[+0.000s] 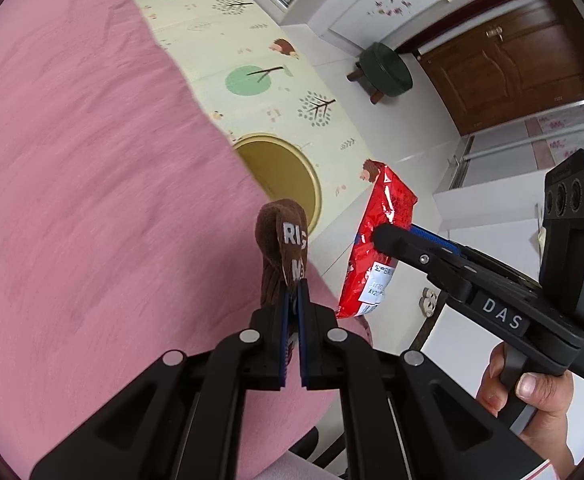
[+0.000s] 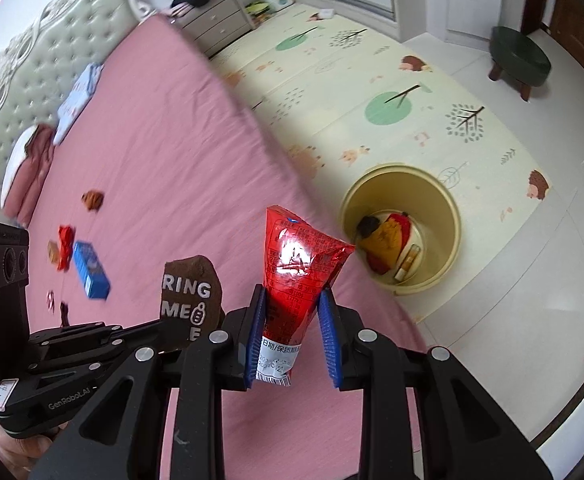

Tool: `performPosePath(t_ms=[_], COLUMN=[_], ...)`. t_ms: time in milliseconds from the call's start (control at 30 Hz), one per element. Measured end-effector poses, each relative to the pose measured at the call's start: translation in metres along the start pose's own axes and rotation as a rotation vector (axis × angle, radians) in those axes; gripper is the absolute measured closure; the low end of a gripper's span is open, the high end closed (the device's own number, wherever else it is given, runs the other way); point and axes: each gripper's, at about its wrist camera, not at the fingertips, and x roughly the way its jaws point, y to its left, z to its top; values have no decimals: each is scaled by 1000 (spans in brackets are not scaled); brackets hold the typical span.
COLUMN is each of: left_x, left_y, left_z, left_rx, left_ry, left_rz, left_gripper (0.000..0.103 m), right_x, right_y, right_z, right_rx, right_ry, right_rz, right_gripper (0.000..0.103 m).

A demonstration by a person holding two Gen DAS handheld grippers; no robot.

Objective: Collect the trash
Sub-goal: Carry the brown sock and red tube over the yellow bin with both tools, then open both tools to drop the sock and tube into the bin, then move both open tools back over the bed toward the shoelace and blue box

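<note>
My left gripper [image 1: 292,304] is shut on a brown wrapper [image 1: 281,240] with white letters, held over the edge of the pink bed [image 1: 91,200]. My right gripper [image 2: 292,320] is shut on a red foil snack bag [image 2: 296,256], which also shows in the left wrist view [image 1: 376,240]. The brown wrapper [image 2: 191,296] shows at the left of the right wrist view. A yellow bin [image 2: 444,216] stands on the floor mat beside the bed, with some trash inside; its rim [image 1: 312,184] shows beyond the bed edge. More wrappers [image 2: 64,252] and a blue box [image 2: 89,268] lie on the bed.
A green stool [image 2: 520,56] stands on the white floor near a brown door [image 1: 512,64]. A patterned play mat [image 2: 372,92] covers the floor by the bed. Pillows [image 2: 75,100] and a padded headboard [image 2: 51,44] are at the bed's far end; a dresser [image 2: 215,20] stands beyond.
</note>
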Motion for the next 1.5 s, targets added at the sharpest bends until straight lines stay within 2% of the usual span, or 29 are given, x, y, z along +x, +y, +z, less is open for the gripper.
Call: performPosePath(t_ms=[233,533,833,867,900,933,967,1167,1300,1500], left_x=[40,88,101,101,102,103,102,97,89,68], left_y=[-30,-61,-73,-75,-76,-77,-77,-73,-74,-66], left_z=[44,84,109,110,112,114,116,119,115,104], left_rx=[50,123,147,154,157,154,149,141,167,154], left_ry=[43,93,94,94,95,96,82,72,65,43], left_rz=[-4,-5,-61,-73,-75,-64,-42,0,29,27], left_gripper=[99,99,99,92,80,44,29,29,29,29], right_x=[7,20,16,12,10,5,-2,-17,-15,-17], right_y=[-47,-88,-104,-105,-107,-109,-112,-121,-110,-81], right_z=[20,37,56,59,63,65,67,72,70,67], right_rx=[64,108,99,95,93,94,100,142,119,81], right_ry=[-15,-5,-19,-31,-46,-69,-103,-133,-119,-105], right_rz=[-39,-88,-116,-134,-160,-198,-222,-178,-167,-138], right_gripper=[77,77,75,73,59,52,50,52,53,53])
